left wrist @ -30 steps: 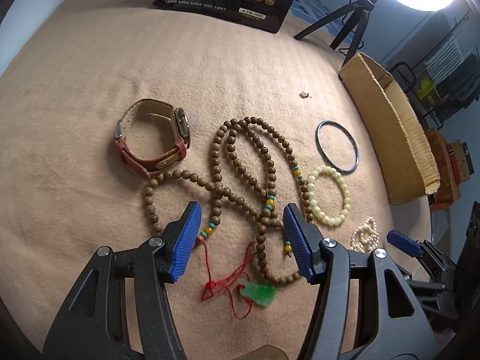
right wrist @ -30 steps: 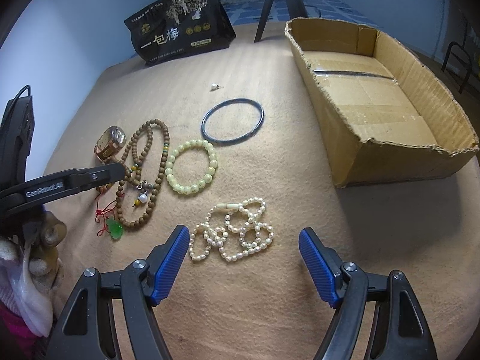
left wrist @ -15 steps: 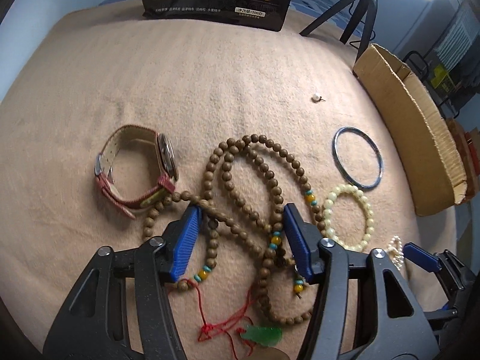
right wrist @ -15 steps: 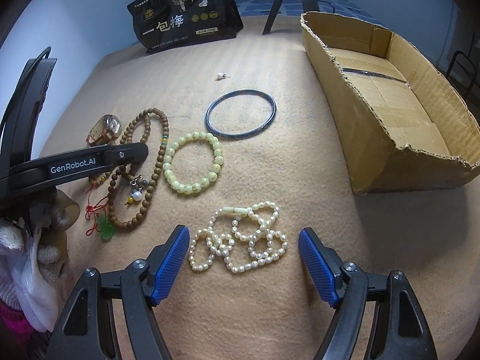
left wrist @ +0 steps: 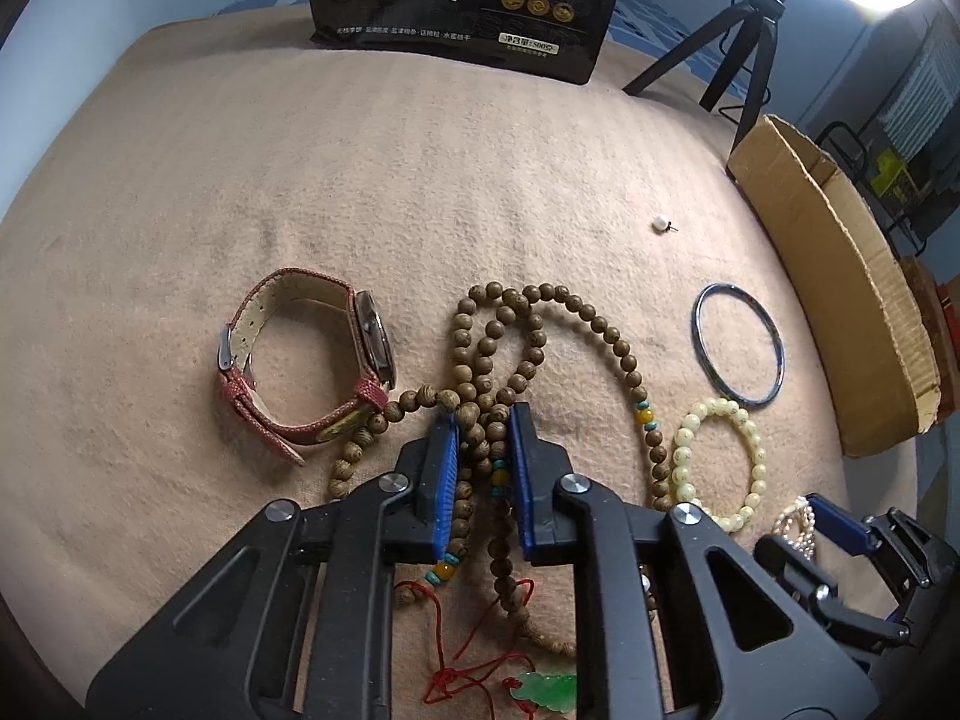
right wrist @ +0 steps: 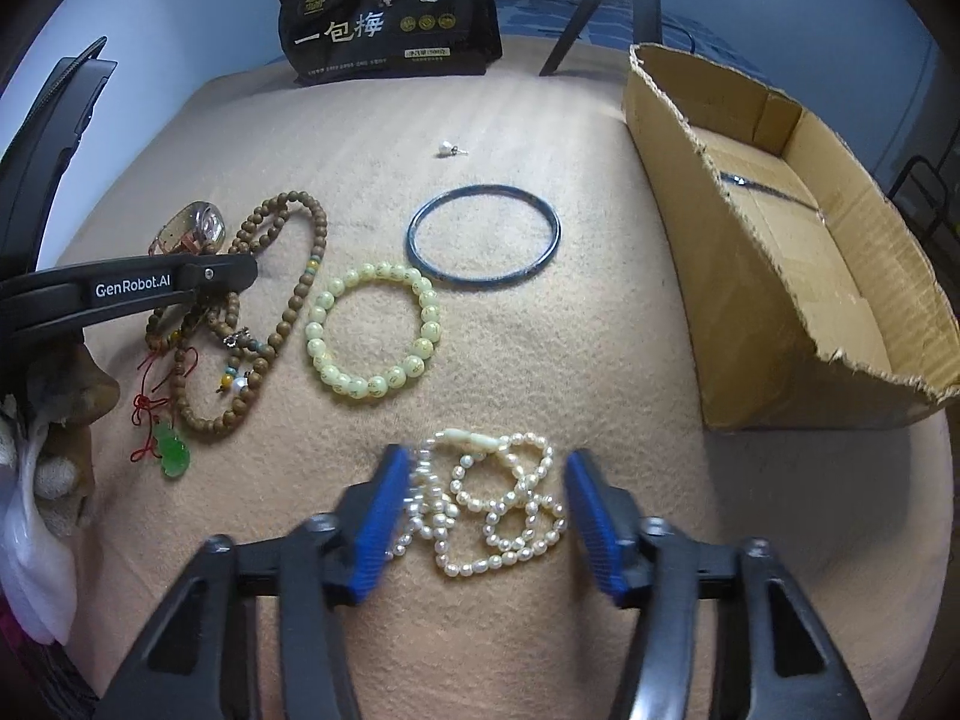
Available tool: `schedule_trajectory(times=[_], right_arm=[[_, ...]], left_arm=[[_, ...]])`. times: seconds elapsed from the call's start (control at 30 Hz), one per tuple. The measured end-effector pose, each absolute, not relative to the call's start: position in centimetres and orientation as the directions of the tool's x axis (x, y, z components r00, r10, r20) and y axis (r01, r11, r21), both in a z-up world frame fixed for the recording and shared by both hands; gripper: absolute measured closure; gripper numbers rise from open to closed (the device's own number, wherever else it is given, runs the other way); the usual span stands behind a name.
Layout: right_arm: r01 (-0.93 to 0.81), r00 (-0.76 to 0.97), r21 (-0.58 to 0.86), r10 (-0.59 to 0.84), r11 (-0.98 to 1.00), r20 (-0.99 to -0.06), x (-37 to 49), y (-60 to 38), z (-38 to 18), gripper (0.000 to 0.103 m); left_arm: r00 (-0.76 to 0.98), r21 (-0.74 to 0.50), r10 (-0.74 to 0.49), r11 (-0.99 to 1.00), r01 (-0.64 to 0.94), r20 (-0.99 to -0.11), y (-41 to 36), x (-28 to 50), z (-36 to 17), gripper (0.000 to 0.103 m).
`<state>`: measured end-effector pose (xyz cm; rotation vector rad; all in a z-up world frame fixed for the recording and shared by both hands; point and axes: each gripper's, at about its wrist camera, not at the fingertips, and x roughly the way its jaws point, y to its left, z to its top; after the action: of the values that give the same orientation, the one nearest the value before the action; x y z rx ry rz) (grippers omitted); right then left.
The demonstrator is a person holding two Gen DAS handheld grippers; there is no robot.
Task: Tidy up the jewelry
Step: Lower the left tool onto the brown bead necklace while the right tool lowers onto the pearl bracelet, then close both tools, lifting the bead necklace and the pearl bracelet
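**Both grippers closing on beaded strands**

The left gripper (left wrist: 485,468) points steeply down at the tan blanket (left wrist: 420,180), its blue pads closing and already pinched on several strands of the long brown wooden bead necklace (left wrist: 600,330). The necklace's loops fan out ahead of the pads, and its red cord and green pendant (left wrist: 546,690) trail back under the gripper body. Just left of the pads lies the red leather-strap wristwatch (left wrist: 300,372) on its side, touching the wooden beads.

The right gripper (right wrist: 489,516) is also closing – its blue pads are blurred with motion – and the tangled white pearl necklace (right wrist: 492,498) lies between them on the blanket. The left pad is at the pearls' edge; the right pad still stands apart from them, so there is no firm grip.

Ahead of the pearls sits the pale yellow-green round-bead bracelet (right wrist: 372,330), and beyond it, just apart, the thin dark blue bangle (right wrist: 483,234). A small white pearl stud (right wrist: 447,149) lies alone farther back. The open brown cardboard box (right wrist: 780,240) stands at the right edge of the blanket – nothing shows inside but its taped floor. A black snack bag with gold print (right wrist: 390,18) stands at the far edge.
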<state>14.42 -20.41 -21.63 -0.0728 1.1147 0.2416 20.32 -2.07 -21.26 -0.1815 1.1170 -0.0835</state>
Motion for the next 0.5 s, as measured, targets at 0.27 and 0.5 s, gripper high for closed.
schedule_trajectory(times=[0.27, 0.5], right_arm=[[-0.248, 0.399, 0.126, 0.220, 0.960, -0.890, 14.5, -20.7, -21.2, 0.097], [-0.263, 0.412, 0.165, 0.265, 0.951, -0.872, 14.0, -20.6, -20.0, 0.098]], left_arm=[[0.433, -0.253, -0.209, 0.966, -0.046, -0.877, -1.1, 20.0, -20.6, 0.092], [0.466, -0.282, -0.234, 0.959, -0.034, -0.853, -1.1, 19.3, -18.8, 0.092]])
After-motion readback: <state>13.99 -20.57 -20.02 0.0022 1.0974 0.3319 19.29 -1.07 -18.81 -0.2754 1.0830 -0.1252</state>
